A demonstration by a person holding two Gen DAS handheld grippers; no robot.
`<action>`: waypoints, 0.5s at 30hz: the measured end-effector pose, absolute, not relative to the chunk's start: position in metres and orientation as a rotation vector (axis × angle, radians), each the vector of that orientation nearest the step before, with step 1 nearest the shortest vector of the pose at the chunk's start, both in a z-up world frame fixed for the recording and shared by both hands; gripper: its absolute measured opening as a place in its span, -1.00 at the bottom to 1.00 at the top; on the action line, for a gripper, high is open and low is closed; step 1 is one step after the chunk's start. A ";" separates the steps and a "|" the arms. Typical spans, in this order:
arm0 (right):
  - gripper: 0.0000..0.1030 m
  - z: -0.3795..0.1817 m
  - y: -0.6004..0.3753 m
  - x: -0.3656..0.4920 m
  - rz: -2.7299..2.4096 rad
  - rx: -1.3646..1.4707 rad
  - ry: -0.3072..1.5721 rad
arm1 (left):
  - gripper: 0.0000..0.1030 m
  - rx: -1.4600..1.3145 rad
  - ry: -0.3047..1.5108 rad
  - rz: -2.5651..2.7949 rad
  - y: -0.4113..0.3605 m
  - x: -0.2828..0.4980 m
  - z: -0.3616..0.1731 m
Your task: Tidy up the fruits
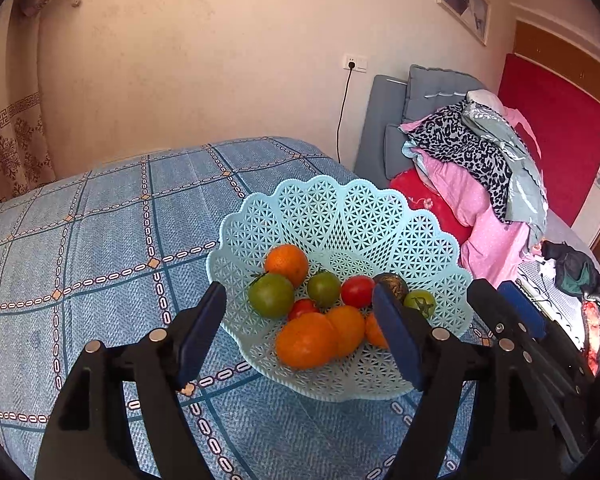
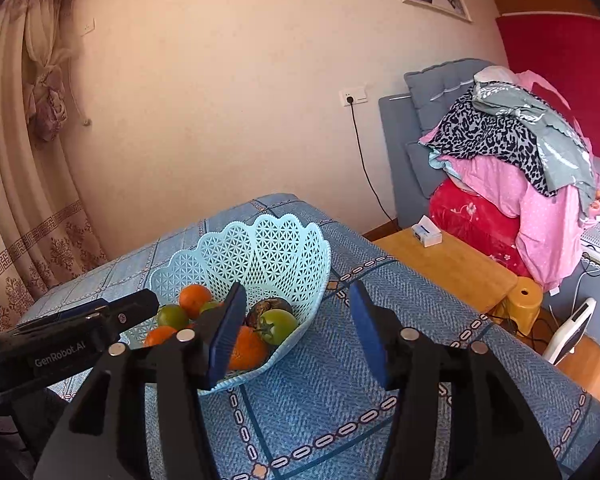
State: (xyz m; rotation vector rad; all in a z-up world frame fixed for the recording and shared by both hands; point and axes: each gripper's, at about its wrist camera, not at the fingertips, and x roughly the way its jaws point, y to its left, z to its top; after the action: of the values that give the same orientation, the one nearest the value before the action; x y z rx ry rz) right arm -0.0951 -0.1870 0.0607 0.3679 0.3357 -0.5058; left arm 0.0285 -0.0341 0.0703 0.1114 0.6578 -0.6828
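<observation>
Orange and green fruit sits gathered in the basket; both grippers hold nothing.

Oranges, green tomatoes, red tomatoes and one dark fruit all lie in the pale blue lattice basket on the blue-clothed table. No fruit shows loose on the cloth, so the sorting looks finished or nearly so. Left gripper hovers at the basket's near rim, fingers wide apart and empty. Right gripper hangs just right of the basket, fingers likewise spread and empty.
</observation>
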 end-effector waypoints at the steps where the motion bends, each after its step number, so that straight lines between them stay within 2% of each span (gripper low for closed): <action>1: 0.14 0.061 -0.186 -0.096 -0.509 0.361 0.329 | 0.55 0.108 0.653 -0.675 -0.032 0.029 0.072; 8: 0.26 0.062 -0.182 -0.097 -0.510 0.345 0.325 | 0.70 0.081 0.656 -0.599 -0.013 0.036 0.075; 12: 0.36 0.062 -0.182 -0.098 -0.508 0.349 0.324 | 0.90 0.083 0.652 -0.546 -0.004 0.037 0.073; 15: 0.39 0.062 -0.181 -0.099 -0.500 0.349 0.324 | 0.91 0.086 0.652 -0.513 0.003 0.036 0.072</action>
State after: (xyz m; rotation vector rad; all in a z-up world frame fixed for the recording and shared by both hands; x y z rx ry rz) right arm -0.0988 -0.1814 0.0623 0.3492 0.3241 -0.5000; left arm 0.0365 0.0025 0.0718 0.0862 0.6516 -0.5126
